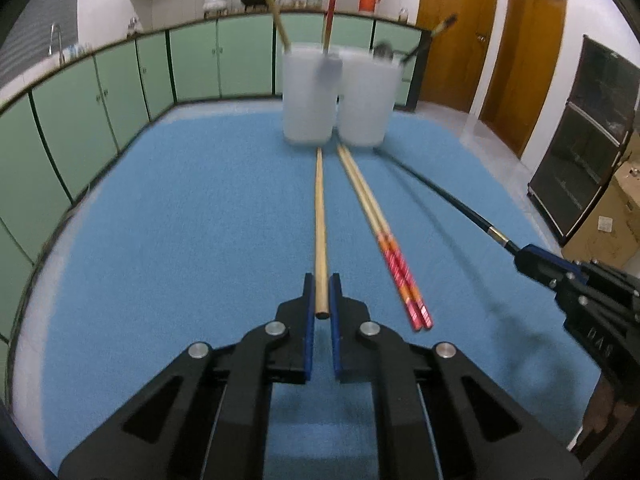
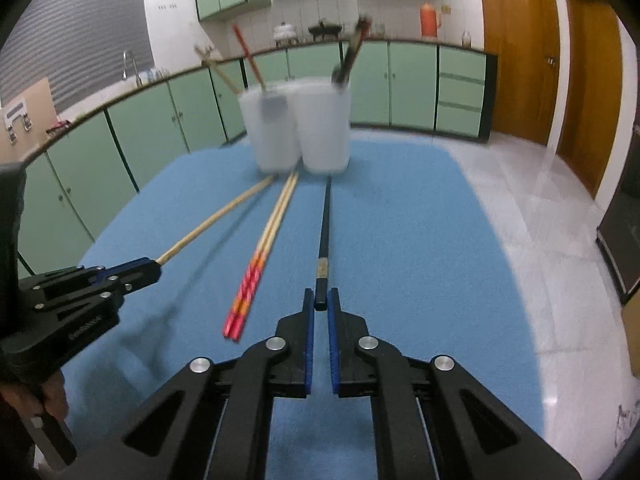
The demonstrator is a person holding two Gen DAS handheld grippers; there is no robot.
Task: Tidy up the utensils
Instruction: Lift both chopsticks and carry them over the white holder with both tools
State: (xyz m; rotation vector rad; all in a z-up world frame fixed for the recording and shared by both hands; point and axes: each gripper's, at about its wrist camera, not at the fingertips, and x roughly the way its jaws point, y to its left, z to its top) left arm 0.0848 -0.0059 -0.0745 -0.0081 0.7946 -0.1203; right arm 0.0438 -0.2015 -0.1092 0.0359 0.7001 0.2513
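Wooden chopstick [image 1: 321, 224] is pinched in the left gripper [image 1: 321, 280], black chopstick [image 2: 325, 232] in the right gripper [image 2: 321, 294], so lift both level toward the far cups [image 1: 308, 96] without nudging the red-ended pair [image 1: 384, 240] between them.

Both frosted cups [image 1: 308, 96] at the far end of the blue mat [image 1: 180, 220] are smeared by blur, and what stands in them shows only as dim shapes through the walls. In the right wrist view the upright black utensils [image 2: 352, 54] are too blurred to identify. The left gripper [image 2: 136, 272] hides the near end of the plain wooden chopstick [image 2: 216, 220] there, and the picture's left edge cuts off its body.
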